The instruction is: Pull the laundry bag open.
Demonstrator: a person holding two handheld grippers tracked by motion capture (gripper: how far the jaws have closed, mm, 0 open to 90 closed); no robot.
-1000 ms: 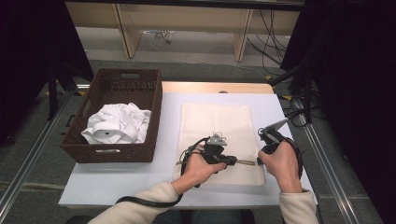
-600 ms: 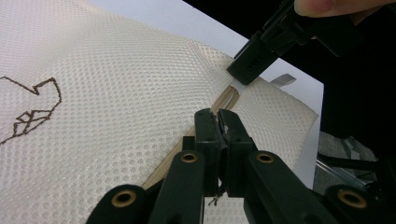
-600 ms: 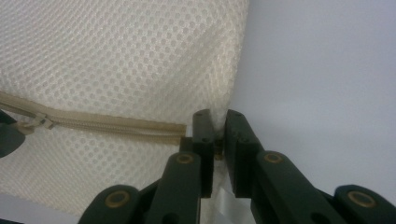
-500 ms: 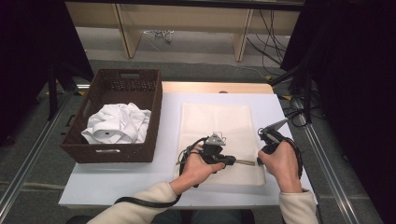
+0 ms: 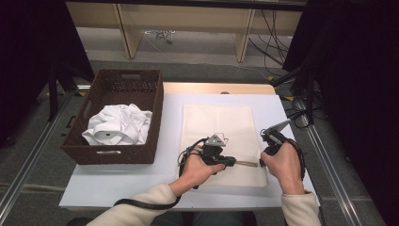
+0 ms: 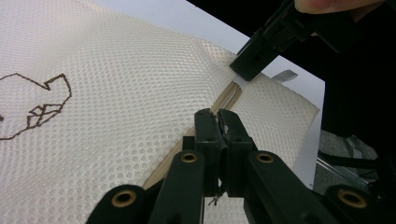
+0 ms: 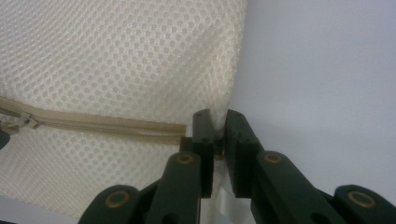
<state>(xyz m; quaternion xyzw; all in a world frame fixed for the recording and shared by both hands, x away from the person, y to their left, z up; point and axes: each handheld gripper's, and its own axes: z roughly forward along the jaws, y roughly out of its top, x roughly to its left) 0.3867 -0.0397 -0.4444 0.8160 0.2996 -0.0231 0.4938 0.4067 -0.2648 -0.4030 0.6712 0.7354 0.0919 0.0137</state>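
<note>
A cream mesh bag [image 5: 217, 123] lies flat on the white table [image 5: 131, 181], its tan zipper [image 7: 107, 125] running near the front edge. My left gripper [image 5: 235, 162] rests on the bag's front part; its jaws [image 6: 217, 122] are shut over the zipper line, on the zipper pull [image 7: 21, 123]. My right gripper [image 5: 262, 159] is at the bag's right front edge, shut on the mesh hem [image 7: 219, 122] just past the zipper's end. The left gripper view shows the right gripper [image 6: 252, 60] pinching that edge. A brown stitched motif [image 6: 37, 100] marks the mesh.
A dark wicker basket [image 5: 155, 101] stands at the table's left with crumpled white clothing [image 5: 117, 125] inside. Bare table shows right of the bag [image 7: 327, 70]. Cables and black stands [image 5: 306, 80] crowd the floor at the right.
</note>
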